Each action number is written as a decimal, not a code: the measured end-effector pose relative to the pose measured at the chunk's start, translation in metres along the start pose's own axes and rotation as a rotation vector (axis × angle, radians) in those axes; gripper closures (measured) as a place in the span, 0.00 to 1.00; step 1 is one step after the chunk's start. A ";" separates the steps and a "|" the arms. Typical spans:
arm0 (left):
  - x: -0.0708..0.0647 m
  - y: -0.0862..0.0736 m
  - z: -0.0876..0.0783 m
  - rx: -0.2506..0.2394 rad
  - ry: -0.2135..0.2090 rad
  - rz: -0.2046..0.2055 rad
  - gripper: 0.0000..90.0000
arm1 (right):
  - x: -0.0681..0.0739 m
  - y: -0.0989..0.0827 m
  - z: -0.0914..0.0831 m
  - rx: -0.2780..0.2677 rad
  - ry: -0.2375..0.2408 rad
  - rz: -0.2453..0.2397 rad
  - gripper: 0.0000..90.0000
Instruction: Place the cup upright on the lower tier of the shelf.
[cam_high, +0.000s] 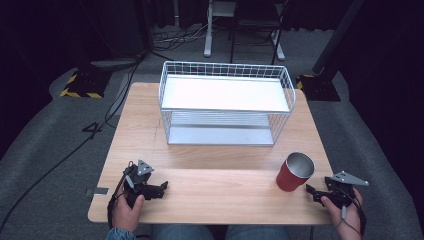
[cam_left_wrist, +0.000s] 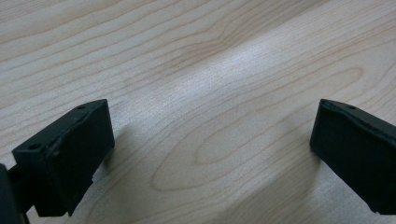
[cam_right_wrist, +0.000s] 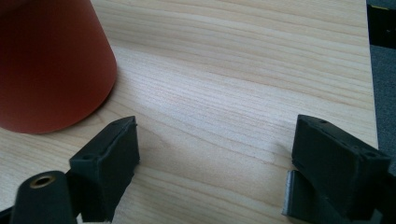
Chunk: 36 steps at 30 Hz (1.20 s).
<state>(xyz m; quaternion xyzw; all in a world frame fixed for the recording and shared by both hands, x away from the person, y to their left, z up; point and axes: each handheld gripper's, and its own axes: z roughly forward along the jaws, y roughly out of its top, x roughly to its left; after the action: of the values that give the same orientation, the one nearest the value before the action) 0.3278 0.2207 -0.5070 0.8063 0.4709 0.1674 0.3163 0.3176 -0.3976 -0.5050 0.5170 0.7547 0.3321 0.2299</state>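
A light wooden table (cam_high: 215, 180) carries two containers. Toward its far edge stands a white wire basket (cam_high: 227, 102) of two levels: the upper level has a flat white floor inside a wire-grid rim, and nothing lies on it; the lower shelf, a pale grey panel open at the front, is likewise bare as far as the high view shows. Near the front right of the table stands a red cup (cam_high: 295, 172), upright with its mouth up — its inside is a dull metallic grey, and nothing can be seen in it. The cup is well apart from the basket. The right gripper (cam_high: 314, 191) rests low at the table's front right corner, held in the person's right hand (cam_high: 345, 212), with its jaws pointing toward the cup and just beside it but not touching. In the right gripper view the two black jaws stand wide apart with bare wood between them, and the cup's red wall (cam_right_wrist: 51, 65) rises at the upper left, just beyond the left jaw. The left gripper (cam_high: 159, 190) rests at the front left, held in the left hand (cam_high: 127, 207), far from both containers; its own view shows its jaws spread wide over bare wood grain — holding nothing.
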 end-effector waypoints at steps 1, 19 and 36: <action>0.000 0.000 0.000 0.000 0.000 0.001 0.00 | 0.000 0.000 0.000 0.000 0.000 0.000 0.17; 0.001 0.001 0.001 -0.001 -0.001 0.002 0.00 | 0.000 -0.001 -0.001 -0.006 -0.006 0.013 0.18; 0.003 0.004 0.003 -0.002 0.007 -0.003 0.00 | 0.017 -0.006 -0.026 -0.098 0.047 0.037 0.19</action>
<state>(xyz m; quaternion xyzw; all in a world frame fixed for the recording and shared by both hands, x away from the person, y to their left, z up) 0.3336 0.2203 -0.5070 0.8047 0.4732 0.1704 0.3156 0.2899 -0.3904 -0.4916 0.5112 0.7329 0.3848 0.2311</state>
